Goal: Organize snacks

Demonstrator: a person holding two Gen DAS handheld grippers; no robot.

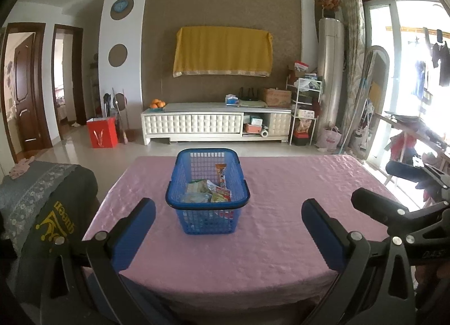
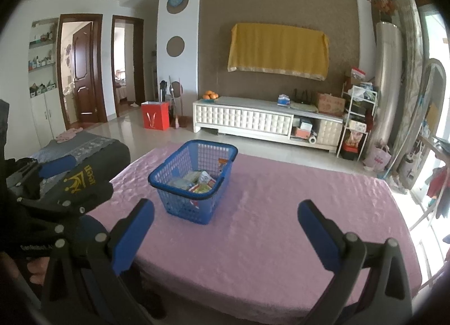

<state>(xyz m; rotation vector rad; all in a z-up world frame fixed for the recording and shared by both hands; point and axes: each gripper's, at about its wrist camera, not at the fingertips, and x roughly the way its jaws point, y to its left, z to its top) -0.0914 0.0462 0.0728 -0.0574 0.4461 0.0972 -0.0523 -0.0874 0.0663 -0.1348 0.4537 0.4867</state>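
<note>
A table with a pink cloth (image 1: 253, 240) fills the lower half of both views. It stands in a living room, and behind it, along the brown wall, there is a long white cabinet (image 1: 194, 124) with some oranges (image 1: 157, 104) on its left end. Above the cabinet a yellow cloth (image 1: 223, 52) hangs on the wall. A red paper bag (image 1: 101, 131) stands on the floor left of the cabinet. Left of the table a dark cover with a yellow crown print (image 1: 53, 221) lies over a piece of furniture.

On the table, toward its far side, stands a blue plastic basket (image 1: 207, 219). It is upright and nothing touches it. The snacks (image 1: 206, 191) are inside the basket: several packets lie flat on the bottom, and one orange packet (image 1: 221, 171) leans upright against the right inner wall. I cannot read the labels of the packets.

The left gripper (image 1: 228, 216) is over the near edge of the table, with its two blue fingers spread wide apart and nothing between them; the basket is seen in the gap, but farther away. The right gripper (image 2: 225, 218) is spread wide in the same way and is also empty, with the basket ahead and a little to its left. Each gripper also appears at the edge of the other view.
</note>
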